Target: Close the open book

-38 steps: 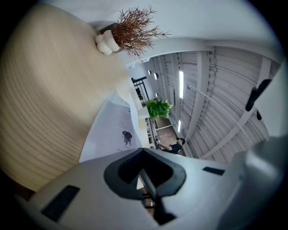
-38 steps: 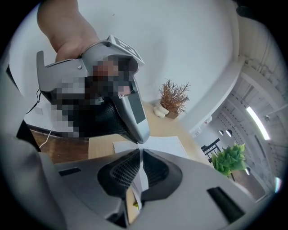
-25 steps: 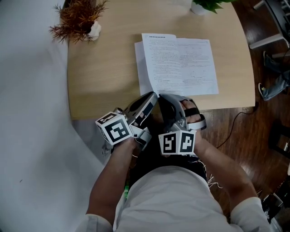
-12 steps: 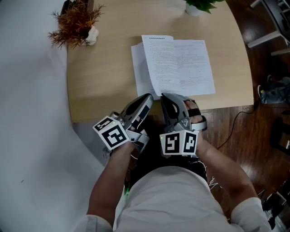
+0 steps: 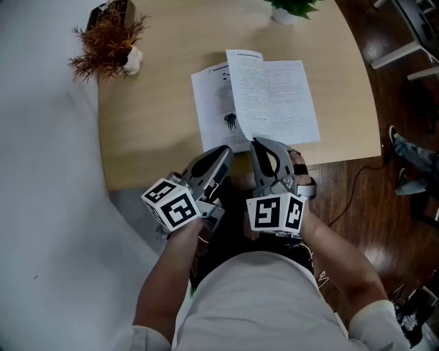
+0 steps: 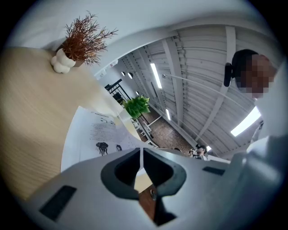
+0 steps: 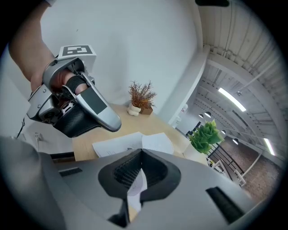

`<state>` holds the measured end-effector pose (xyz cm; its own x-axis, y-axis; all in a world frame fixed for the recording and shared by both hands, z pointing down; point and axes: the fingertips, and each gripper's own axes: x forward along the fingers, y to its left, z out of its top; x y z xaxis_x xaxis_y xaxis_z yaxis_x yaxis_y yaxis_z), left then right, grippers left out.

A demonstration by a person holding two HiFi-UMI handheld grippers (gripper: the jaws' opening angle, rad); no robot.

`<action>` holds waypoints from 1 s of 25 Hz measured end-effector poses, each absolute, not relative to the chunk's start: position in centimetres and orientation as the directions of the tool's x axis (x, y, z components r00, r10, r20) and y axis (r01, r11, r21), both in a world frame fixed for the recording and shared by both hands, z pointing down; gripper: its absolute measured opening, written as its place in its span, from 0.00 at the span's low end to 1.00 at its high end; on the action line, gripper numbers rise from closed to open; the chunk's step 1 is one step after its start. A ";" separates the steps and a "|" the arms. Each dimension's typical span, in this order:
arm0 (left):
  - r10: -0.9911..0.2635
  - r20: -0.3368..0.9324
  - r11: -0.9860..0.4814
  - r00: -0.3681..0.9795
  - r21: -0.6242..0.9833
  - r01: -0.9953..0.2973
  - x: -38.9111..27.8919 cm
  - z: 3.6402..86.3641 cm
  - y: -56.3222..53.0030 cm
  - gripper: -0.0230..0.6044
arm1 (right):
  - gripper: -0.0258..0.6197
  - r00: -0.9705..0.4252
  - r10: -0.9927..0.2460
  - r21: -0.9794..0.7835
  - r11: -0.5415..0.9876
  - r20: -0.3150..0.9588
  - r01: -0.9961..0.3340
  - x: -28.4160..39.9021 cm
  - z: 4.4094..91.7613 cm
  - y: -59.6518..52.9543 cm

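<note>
The open book (image 5: 274, 96) lies on the round wooden table (image 5: 151, 123), near its front edge. Its right-hand leaves are raised, and a left page (image 5: 216, 103) with a small dark picture shows beneath them. My right gripper (image 5: 257, 142) is at the book's near edge, shut on a leaf; white paper sits pinched between the jaws of the right gripper (image 7: 141, 157). My left gripper (image 5: 226, 149) is shut with nothing in it, just left of the right one at the table's edge. The left gripper view shows the book page (image 6: 96, 139) past the shut left gripper (image 6: 142, 155).
A dried brown plant in a white vase (image 5: 110, 41) stands at the table's far left. A green potted plant (image 5: 288, 8) stands at the far edge. A cable (image 5: 353, 192) runs over the dark wooden floor at right, beside a person's shoe (image 5: 411, 154).
The right gripper has moved a little toward the book and lifted its right-hand leaves. The left page with the picture has come into sight. The left gripper has hardly moved.
</note>
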<state>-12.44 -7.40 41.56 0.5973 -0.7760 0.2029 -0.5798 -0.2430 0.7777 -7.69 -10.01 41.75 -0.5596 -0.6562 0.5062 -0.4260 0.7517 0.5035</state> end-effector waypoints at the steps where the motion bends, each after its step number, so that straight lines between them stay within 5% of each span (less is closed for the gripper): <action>1: -0.773 0.207 -0.246 0.599 0.773 -0.585 -12.3 41.6 -7.4 0.03 | 0.04 -0.555 -0.660 0.504 0.749 0.506 -0.431 -7.4 41.7 -10.2; 25: -0.733 0.255 -0.266 0.631 0.746 -0.610 -8.8 42.4 -8.1 0.03 | 0.04 -0.455 -0.720 0.463 0.689 0.524 -0.558 -0.9 42.9 -13.1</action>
